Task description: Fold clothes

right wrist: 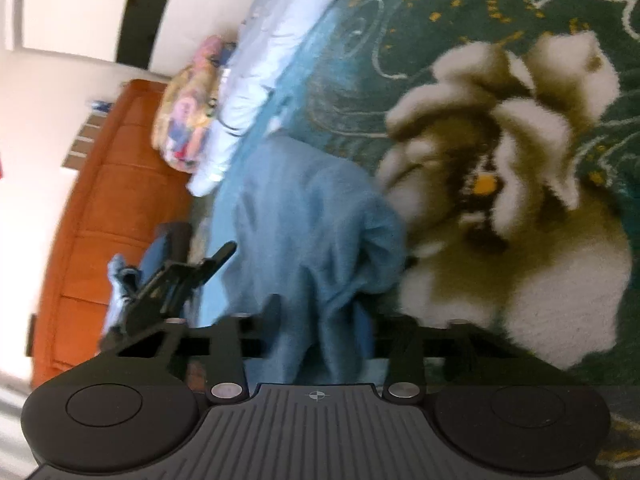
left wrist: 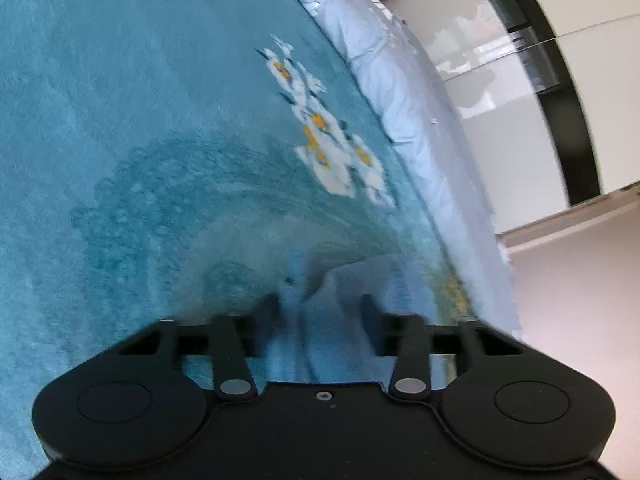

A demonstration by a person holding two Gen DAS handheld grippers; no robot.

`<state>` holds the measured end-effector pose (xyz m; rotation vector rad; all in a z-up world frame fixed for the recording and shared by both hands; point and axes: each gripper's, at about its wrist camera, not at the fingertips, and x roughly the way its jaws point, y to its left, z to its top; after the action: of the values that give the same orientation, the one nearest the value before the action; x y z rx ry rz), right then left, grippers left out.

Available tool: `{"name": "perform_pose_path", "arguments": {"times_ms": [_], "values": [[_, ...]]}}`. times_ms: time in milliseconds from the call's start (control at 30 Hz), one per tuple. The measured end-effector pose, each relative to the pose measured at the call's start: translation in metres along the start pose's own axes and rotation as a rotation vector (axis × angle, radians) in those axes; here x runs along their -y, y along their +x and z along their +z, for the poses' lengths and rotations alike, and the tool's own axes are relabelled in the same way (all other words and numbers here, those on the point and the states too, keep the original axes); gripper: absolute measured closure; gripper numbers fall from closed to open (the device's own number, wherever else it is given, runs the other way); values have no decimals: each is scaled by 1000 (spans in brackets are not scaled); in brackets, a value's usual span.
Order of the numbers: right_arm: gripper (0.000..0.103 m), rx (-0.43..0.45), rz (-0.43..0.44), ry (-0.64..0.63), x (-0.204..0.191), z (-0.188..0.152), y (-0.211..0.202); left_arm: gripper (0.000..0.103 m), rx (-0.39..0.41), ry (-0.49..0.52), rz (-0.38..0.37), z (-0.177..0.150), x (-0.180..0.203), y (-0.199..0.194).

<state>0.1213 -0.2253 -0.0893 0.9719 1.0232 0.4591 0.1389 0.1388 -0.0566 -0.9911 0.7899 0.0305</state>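
**Both tongs pinching blue garment on bed**

Left gripper [left wrist: 320,304]: jaws drawn close, blue garment [left wrist: 324,320] bunched between the fingers, pinched. Right gripper [right wrist: 316,312]: same, pinching a fold of that cloth [right wrist: 304,216], which lies crumpled on the bed. Left gripper also visible in right view [right wrist: 182,276], cloth hanging from it. Underneath: teal blanket [left wrist: 120,120], white flower print [right wrist: 520,160]. Beyond: pale quilt [left wrist: 400,92], patterned pillow [right wrist: 188,120], wooden headboard [right wrist: 100,220].

We see a bed covered by a plush teal blanket [left wrist: 120,100] with white flower motifs; on it lie a crumpled blue garment [right wrist: 304,216], a pale blue quilt [right wrist: 256,80] along one edge, and a colourful pillow [right wrist: 188,120].
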Motion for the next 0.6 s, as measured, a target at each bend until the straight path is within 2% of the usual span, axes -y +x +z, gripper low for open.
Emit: {"name": "perform_pose_path", "arguments": {"times_ms": [100,267,467,600], "values": [[82,-13,-2,-35,-2,5,-3,87,35,-8,-10,-8,-2,-11],[83,14,-64,-201,-13,18,-20,88,80,31,-17,-39,3,-47],[83,71,-124,-235,-8,47,-51,88,89,14,-36,-92,-8,-89],[83,75,-159,-264,-7,55,-54,87,80,5,-31,-104,-15,-94]]}}
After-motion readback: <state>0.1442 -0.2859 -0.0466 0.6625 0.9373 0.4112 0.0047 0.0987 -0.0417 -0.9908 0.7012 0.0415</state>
